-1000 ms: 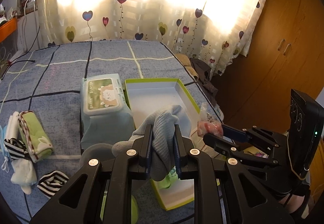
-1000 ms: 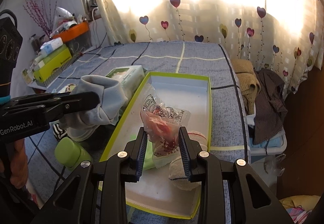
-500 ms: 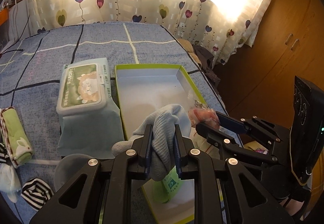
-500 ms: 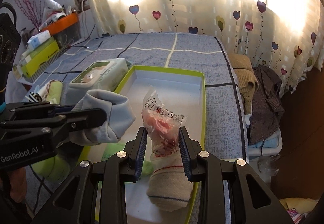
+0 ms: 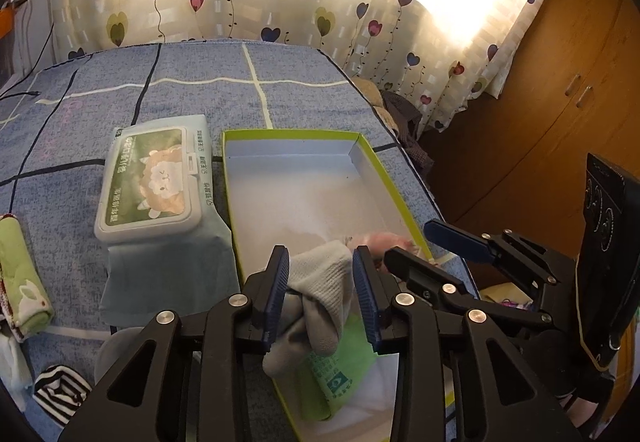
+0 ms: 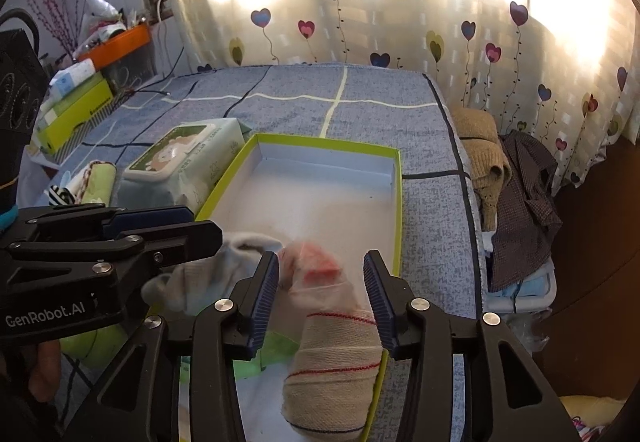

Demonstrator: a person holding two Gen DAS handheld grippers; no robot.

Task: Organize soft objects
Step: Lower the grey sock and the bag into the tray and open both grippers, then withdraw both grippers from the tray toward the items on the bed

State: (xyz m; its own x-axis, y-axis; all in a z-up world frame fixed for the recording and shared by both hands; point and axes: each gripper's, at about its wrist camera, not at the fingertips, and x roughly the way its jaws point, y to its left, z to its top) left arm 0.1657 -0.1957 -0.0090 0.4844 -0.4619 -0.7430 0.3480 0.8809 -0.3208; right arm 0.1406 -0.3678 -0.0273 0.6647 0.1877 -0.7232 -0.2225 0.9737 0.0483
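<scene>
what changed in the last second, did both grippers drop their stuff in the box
Both opened: the left gripper let go of the grey sock and the right gripper released the clear packet. Both items now lie low in the green-rimmed box. The wipes pack and bedspread stayed put.

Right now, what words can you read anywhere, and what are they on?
"GenRobot.AI": white letters on the side of the left gripper.
Wet wipes pack: printed characters around the sheep picture, too blurred to read.
Green packet in the box: logo and print, too small to read.
</scene>
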